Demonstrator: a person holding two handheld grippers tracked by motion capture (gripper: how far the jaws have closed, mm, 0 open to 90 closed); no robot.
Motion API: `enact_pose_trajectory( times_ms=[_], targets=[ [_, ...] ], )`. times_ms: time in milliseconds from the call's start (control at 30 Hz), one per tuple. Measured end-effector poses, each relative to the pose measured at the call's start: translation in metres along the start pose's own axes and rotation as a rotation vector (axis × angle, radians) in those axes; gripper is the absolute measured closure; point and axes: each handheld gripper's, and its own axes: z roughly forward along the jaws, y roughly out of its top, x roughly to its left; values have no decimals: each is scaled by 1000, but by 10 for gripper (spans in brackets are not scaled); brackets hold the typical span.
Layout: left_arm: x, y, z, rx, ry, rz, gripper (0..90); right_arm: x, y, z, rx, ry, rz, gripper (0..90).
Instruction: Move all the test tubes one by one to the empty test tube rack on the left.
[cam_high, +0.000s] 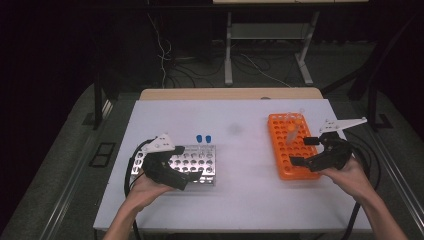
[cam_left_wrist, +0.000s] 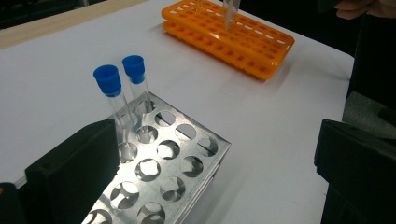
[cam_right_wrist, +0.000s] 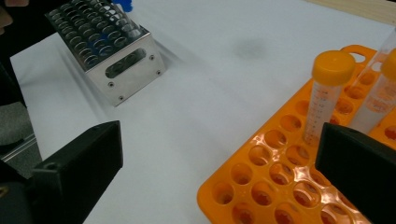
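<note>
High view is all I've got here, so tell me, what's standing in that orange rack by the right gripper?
Observer: The right gripper view shows an orange-capped tube with printed graduations standing upright in the orange rack.
Operator: Is the right gripper holding it?
Observer: No. The right gripper is open, its jaws wide apart with the tube just beyond the right jaw.
Operator: And the blue dots behind the metal rack?
Observer: In the left gripper view they are two blue-capped tubes, clear glass, standing side by side in the metal rack at its far edge.
</note>
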Motion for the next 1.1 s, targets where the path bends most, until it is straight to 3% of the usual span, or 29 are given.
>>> enact_pose_trajectory(
  times_ms=[333,433,500,567,833,1100],
  targets=[
    [-5,-17,2,-14,1,-12,0,-19,3,20,44,-34,2,7],
    [-6,-20,2,-17,0,-13,0,-25,3,26,61,-52,0,55],
    [-7,-22,3,-15,-1,-13,0,-30,3,29,72,-73,0,142],
    [-8,-24,3,-14,-4,-12,0,-35,2,33,72,-93,-1,153],
    [-9,-30,7,-8,-16,-17,0,-46,2,43,76,-172,-5,391],
    [-10,-33,7,-7,-20,-15,0,-54,2,53,81,-186,-7,537]
  ],
)
